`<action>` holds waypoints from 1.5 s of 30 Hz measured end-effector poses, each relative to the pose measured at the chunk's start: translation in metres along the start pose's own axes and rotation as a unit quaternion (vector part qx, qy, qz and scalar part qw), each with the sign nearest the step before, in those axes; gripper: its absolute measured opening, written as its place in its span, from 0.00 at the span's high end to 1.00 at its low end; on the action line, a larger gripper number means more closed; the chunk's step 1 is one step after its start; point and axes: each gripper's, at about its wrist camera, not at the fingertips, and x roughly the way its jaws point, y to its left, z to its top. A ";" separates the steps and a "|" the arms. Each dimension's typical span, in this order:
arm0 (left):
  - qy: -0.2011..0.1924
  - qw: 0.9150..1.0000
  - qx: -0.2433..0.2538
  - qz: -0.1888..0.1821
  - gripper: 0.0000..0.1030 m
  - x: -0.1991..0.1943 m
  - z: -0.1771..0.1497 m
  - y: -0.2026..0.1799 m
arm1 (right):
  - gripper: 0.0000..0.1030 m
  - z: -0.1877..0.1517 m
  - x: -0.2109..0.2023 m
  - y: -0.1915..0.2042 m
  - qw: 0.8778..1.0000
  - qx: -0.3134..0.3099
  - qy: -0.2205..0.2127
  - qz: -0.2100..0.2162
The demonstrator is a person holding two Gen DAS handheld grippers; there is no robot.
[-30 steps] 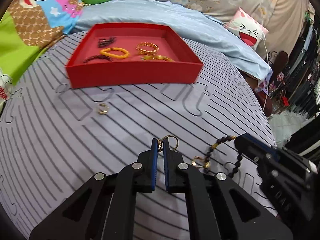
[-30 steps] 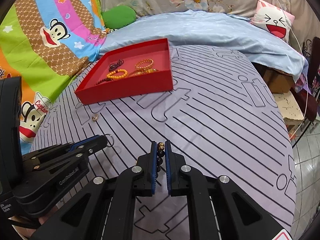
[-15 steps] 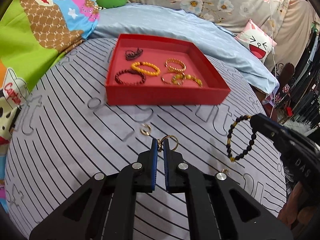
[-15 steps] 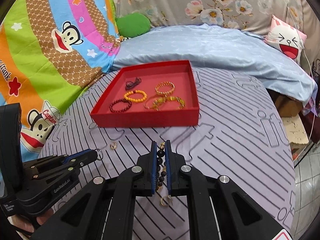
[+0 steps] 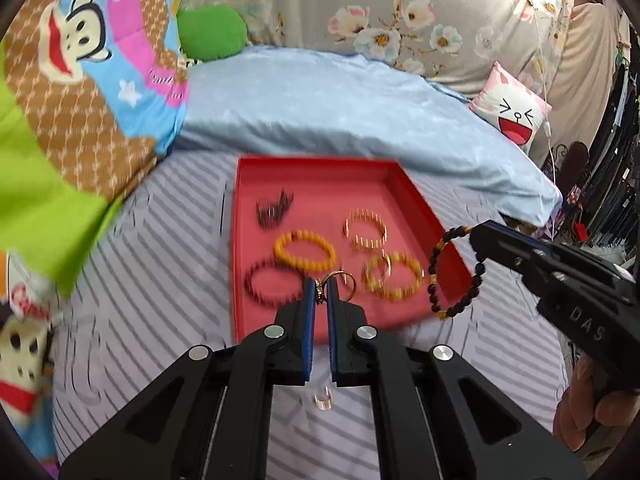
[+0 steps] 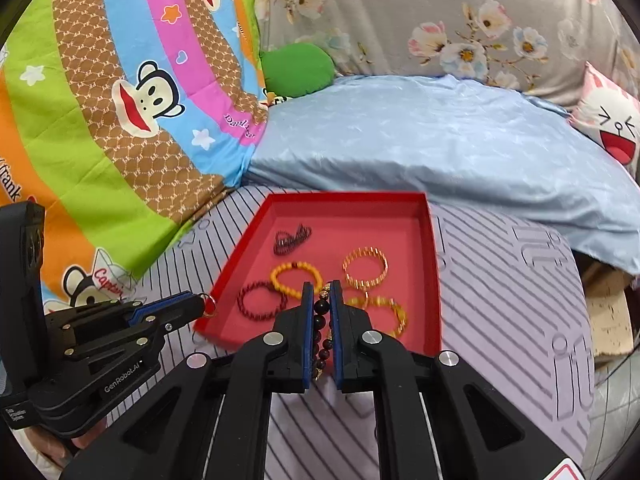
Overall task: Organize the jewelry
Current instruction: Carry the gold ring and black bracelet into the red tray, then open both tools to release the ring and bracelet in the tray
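A red tray (image 5: 244, 240) (image 6: 434, 280) on the striped grey mat holds several bracelets: yellow beads (image 5: 304, 250), dark red beads (image 5: 272, 286), gold ones (image 5: 366, 230). My left gripper (image 5: 320, 296) is shut on a thin gold ring (image 5: 344, 280) and holds it above the tray's near edge. My right gripper (image 6: 322, 300) is shut on a black bead bracelet (image 6: 320, 320), which hangs over the tray's right side in the left wrist view (image 5: 452, 272). A small gold ring (image 5: 323, 398) lies on the mat below my left gripper.
A light blue quilt (image 5: 340, 100) lies behind the tray. A monkey-print blanket (image 6: 120, 100) is at the left, a white face cushion (image 5: 516, 116) at the right, a green cushion (image 6: 298, 68) at the back. The mat's right edge drops to a cardboard box (image 6: 608, 316).
Both grippers have lifted from the mat and moved forward to the red tray, each carrying its piece. The small gold ring on the mat has passed beneath my left gripper.
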 end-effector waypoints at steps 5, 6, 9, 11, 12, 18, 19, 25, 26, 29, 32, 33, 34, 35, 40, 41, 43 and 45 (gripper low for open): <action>-0.007 1.000 -0.010 -0.006 0.95 0.018 0.035 0.011 | 0.92 0.028 0.020 -0.003 1.000 -0.003 -0.002 0.010; -0.005 1.000 -0.014 -0.008 0.95 0.021 0.040 0.013 | 0.92 0.034 0.026 -0.006 1.000 -0.002 -0.001 0.012; 0.000 1.000 -0.023 -0.010 0.95 0.032 0.052 0.020 | 0.92 0.045 0.038 -0.015 1.000 0.009 0.002 0.016; -0.001 1.000 -0.021 -0.003 0.95 0.036 0.055 0.021 | 0.92 0.050 0.043 -0.020 1.000 0.015 0.006 0.019; -0.001 1.000 -0.018 -0.002 0.95 0.039 0.057 0.020 | 0.92 0.052 0.045 -0.022 1.000 0.015 0.006 0.018; 0.012 1.000 -0.016 -0.005 0.95 0.060 0.066 0.020 | 0.92 0.064 0.070 -0.034 1.000 0.015 0.020 0.004; 0.015 1.000 -0.017 -0.006 0.95 0.063 0.069 0.020 | 0.92 0.066 0.075 -0.034 1.000 0.014 0.022 0.004; 0.030 0.999 -0.011 0.003 0.95 0.091 0.080 0.018 | 0.92 0.080 0.112 -0.034 0.999 0.009 0.035 -0.005; 0.034 0.999 -0.009 0.004 0.95 0.098 0.082 0.017 | 0.92 0.081 0.117 -0.035 0.999 0.010 0.038 -0.005; 0.049 0.999 -0.006 0.009 0.94 0.116 0.085 0.016 | 0.92 0.080 0.140 -0.040 0.998 0.011 0.056 -0.016; 0.064 0.998 -0.002 0.011 0.94 0.133 0.085 0.015 | 0.92 0.076 0.161 -0.047 0.996 0.007 0.078 -0.031; 0.071 0.997 -0.001 0.011 0.94 0.141 0.084 0.015 | 0.92 0.074 0.167 -0.050 0.996 0.003 0.086 -0.038; 0.075 0.997 0.001 0.008 0.94 0.145 0.083 0.015 | 0.91 0.072 0.170 -0.052 0.995 0.002 0.089 -0.046; 0.078 0.997 0.000 0.008 0.94 0.149 0.083 0.015 | 0.90 0.071 0.171 -0.055 0.994 0.002 0.088 -0.057; 0.059 0.998 -0.007 0.038 0.61 0.152 0.079 0.020 | 0.74 0.069 0.157 -0.065 0.995 0.010 0.070 -0.064; 0.058 0.997 -0.007 0.042 0.61 0.150 0.079 0.020 | 0.73 0.068 0.152 -0.065 0.996 0.009 0.063 -0.065; 0.054 0.997 -0.005 0.048 0.59 0.146 0.079 0.020 | 0.71 0.070 0.145 -0.064 0.996 0.007 0.056 -0.063; 0.049 0.997 0.000 0.057 0.58 0.140 0.079 0.018 | 0.71 0.070 0.136 -0.061 0.997 0.009 0.050 -0.056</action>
